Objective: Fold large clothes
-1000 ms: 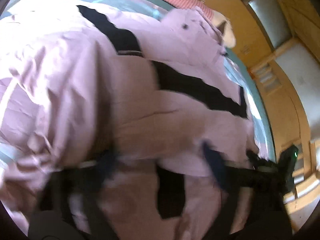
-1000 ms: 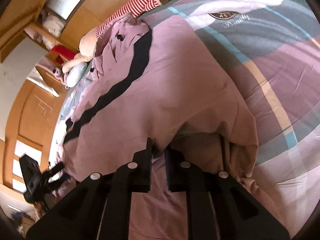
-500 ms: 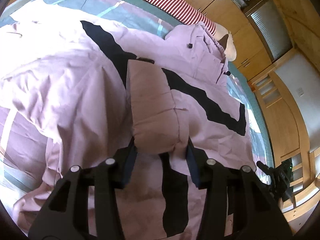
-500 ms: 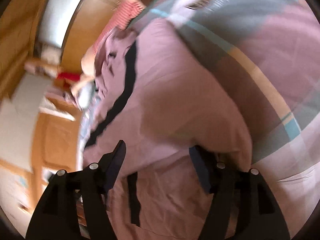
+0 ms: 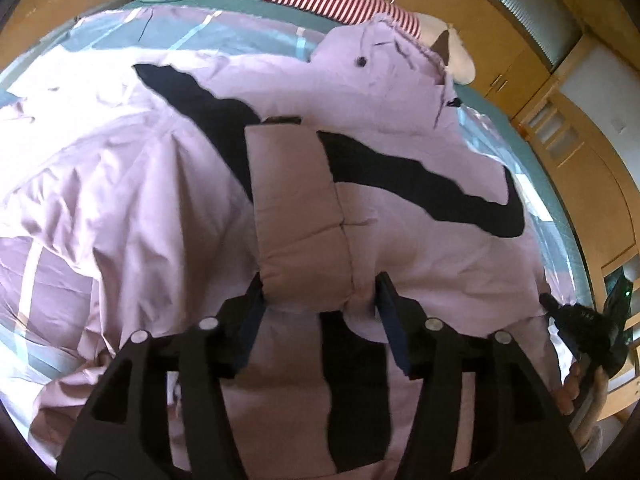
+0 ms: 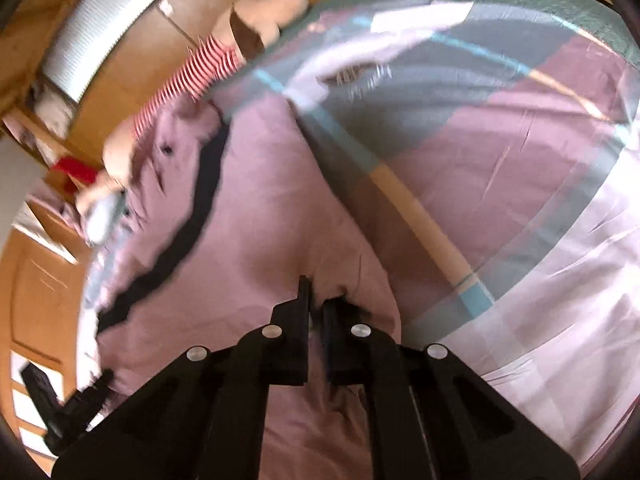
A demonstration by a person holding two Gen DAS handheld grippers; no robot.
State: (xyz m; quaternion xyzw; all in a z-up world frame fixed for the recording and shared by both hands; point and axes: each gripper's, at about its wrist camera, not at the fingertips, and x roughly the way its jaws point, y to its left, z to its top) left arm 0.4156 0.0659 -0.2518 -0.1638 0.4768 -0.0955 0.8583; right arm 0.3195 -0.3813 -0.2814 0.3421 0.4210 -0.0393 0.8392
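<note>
Patchwork bedspread in grey, mauve and teal (image 6: 500, 152) is filling the right and top of the right wrist view. Large padded pink jacket with a jagged black stripe (image 5: 400, 92) is lying spread across it, taking up most of the left wrist view. Folded puffy pink sleeve (image 5: 296, 208) is lying over the jacket's middle, centre frame. Left gripper (image 5: 318, 296), bottom centre, is straddling the sleeve's near end, jaws having just widened, pads beside the padding but not visibly squeezing. Right gripper (image 6: 316, 300), bottom centre of its view, is pinched together on a jacket edge. Risks: springy padding could pop the sleeve out of place; the thin pinch may slip when pulled, collapsing the fold; the image blur suggests fast motion.
</note>
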